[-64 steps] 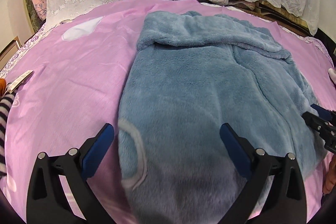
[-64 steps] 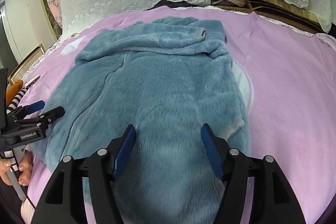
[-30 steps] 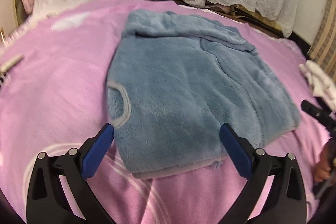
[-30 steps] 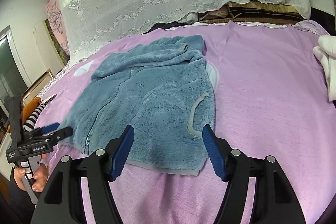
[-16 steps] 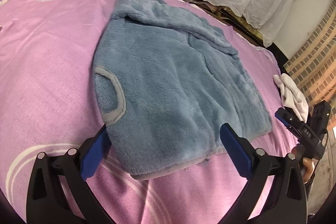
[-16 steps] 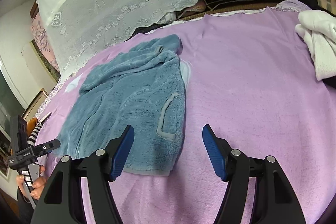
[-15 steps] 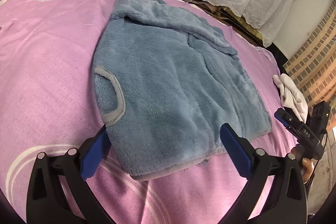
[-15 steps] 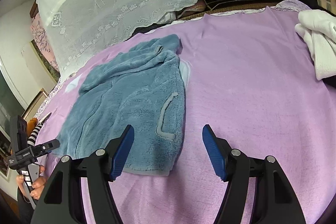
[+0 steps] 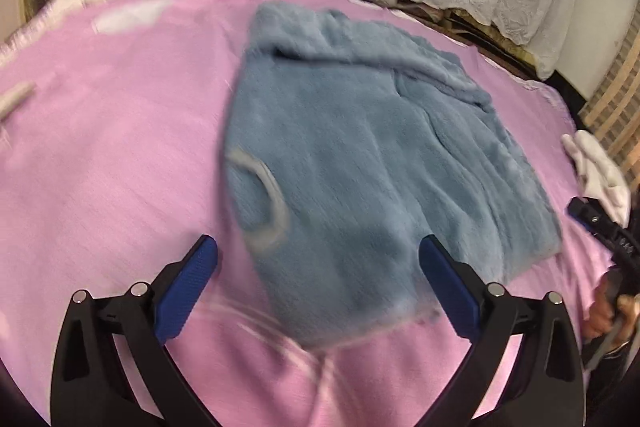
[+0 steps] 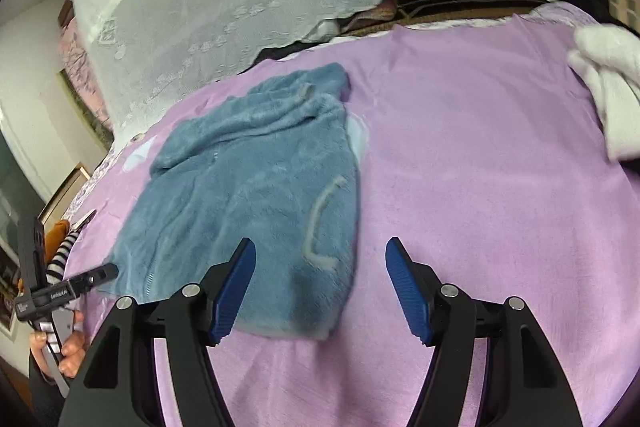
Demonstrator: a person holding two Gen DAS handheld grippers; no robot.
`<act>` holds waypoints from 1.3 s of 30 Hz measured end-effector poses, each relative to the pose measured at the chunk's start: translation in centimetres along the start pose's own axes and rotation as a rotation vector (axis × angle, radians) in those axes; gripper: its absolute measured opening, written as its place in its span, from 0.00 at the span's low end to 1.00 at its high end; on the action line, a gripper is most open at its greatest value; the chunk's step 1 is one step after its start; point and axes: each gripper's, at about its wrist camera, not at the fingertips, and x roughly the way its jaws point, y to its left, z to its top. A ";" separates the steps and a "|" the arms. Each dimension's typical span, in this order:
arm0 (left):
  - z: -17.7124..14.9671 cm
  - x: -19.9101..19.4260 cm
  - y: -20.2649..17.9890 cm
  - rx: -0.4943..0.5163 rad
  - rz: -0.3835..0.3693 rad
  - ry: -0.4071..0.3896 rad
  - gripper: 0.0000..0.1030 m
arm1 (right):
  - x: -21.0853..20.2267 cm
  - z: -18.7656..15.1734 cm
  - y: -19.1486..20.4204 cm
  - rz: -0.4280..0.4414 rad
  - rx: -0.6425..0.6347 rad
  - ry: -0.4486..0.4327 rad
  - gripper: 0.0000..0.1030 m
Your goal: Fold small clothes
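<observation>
Hovering with jaws wide and empty, the left gripper and right gripper face the flat blue fleece; next, grasping its hem.

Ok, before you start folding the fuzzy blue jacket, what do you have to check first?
1. Left gripper open, holding nothing: ok.
2. Right gripper open, holding nothing: ok.
3. Blue jacket lying spread on the pink bedspread: ok.
4. Nothing lying on the jacket: ok.
5. White cloth lying apart from the jacket: ok.
6. Jacket smooth, no wrinkles: not ok, its far end is bunched.
</observation>
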 end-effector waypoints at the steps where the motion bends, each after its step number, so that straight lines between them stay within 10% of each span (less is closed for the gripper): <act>1: 1.0 -0.5 0.2 0.018 0.050 -0.025 0.95 | 0.3 0.7 0.5 -0.002 -0.021 0.002 0.66; 7: 5.0 0.7 0.7 0.000 0.025 -0.018 0.95 | 4.1 3.1 3.5 0.055 -0.098 0.070 0.66; 11: 3.2 5.6 0.6 0.020 0.076 0.122 0.96 | 6.5 1.4 3.4 0.019 -0.136 0.156 0.66; 15: 2.5 4.9 -0.2 0.069 0.098 0.099 0.95 | 5.6 1.1 3.4 0.005 -0.159 0.121 0.66; 30: -1.1 1.4 0.9 -0.013 -0.262 0.093 0.95 | 0.1 -1.4 -1.4 0.051 0.007 0.071 0.76; 39: -0.5 2.1 0.4 -0.014 -0.287 0.084 0.93 | 1.2 -2.0 -2.9 0.157 0.112 0.121 0.61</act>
